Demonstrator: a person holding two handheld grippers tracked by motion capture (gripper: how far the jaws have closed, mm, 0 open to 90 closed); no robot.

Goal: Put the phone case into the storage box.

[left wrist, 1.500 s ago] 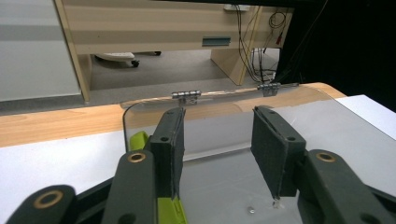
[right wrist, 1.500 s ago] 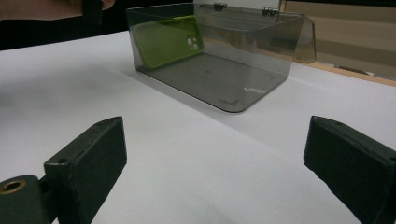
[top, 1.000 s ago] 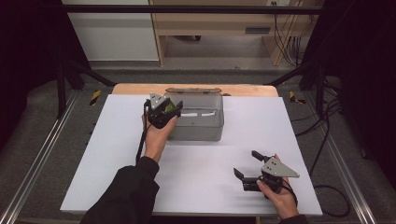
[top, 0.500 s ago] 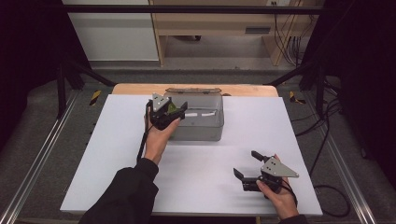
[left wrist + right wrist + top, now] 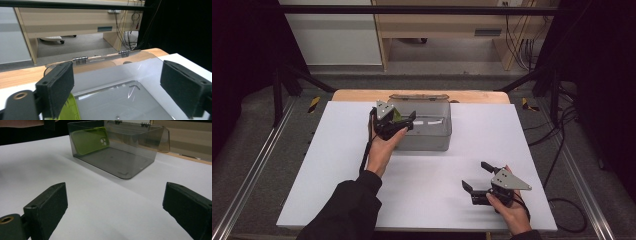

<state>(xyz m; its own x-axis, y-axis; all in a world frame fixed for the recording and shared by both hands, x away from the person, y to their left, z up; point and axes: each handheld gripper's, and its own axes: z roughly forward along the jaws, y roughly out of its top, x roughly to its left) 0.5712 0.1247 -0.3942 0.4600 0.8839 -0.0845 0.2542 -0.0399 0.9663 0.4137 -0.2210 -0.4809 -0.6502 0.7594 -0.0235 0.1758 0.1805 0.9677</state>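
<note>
On the white tabletop (image 5: 337,165), the left tool (image 5: 404,123) had just spread over the clear box (image 5: 424,142), nothing between its jaws. The green phone case (image 5: 90,140) leaned inside (partly cut off in the left gripper view); the right tool (image 5: 475,177) stayed spread.

green phone case (image 5: 89,140) | on edge, leaning on left wall | inside clear smoky box (image 5: 140,162), lid open

The box (image 5: 424,132) stands on the table (image 5: 337,165) toward its far edge, about midway across, with its lid (image 5: 152,135) hinged back behind it. The phone case (image 5: 90,138) is in the box, leaning on edge against the left wall, as far as the right gripper view lets one tell. The left gripper (image 5: 404,121) is over the box's left end. The right gripper (image 5: 475,175) lies near the table's front right, well apart from the box.
</note>
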